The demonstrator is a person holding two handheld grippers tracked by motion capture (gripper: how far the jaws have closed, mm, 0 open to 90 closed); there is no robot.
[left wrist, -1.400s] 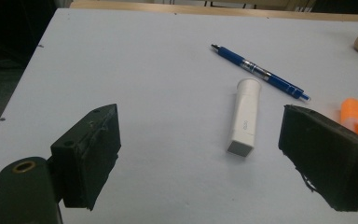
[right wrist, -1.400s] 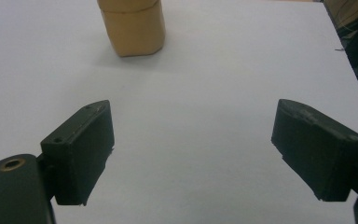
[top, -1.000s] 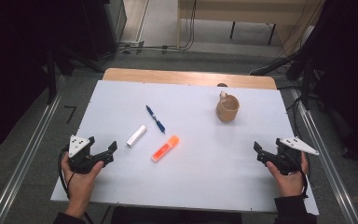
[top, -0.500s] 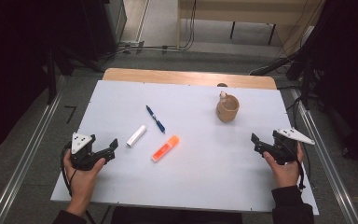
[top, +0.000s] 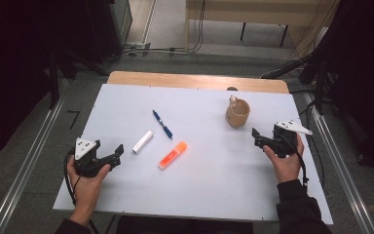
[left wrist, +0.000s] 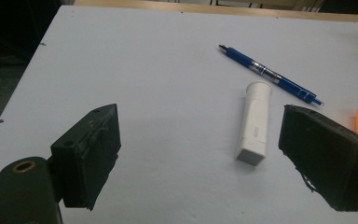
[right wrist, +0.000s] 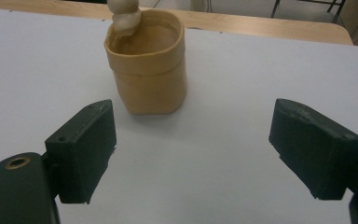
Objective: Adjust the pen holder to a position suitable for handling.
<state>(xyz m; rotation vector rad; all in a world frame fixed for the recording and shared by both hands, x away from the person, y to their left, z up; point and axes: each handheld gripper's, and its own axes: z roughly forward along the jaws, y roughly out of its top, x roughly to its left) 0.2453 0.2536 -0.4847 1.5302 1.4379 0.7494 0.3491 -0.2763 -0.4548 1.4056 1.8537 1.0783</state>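
Tan cup (right wrist: pixel 146 63) stands upright on the white tabletop (top: pixel 214 175) just ahead of my right tool (top: pixel 262 139), jaws spread wide and empty, a pale knobbly thing (right wrist: pixel 123 16) poking over its far rim. My left tool (top: pixel 114 155), also spread and holding nothing, sits near the white cylinder (left wrist: pixel 254 122), with the blue pen (left wrist: pixel 270 74) beyond it and the orange highlighter (top: pixel 172 155) off to the side. Best go in level, one jaw each side of the cup's soft-looking wall, and close gently so it neither tips nor crumples
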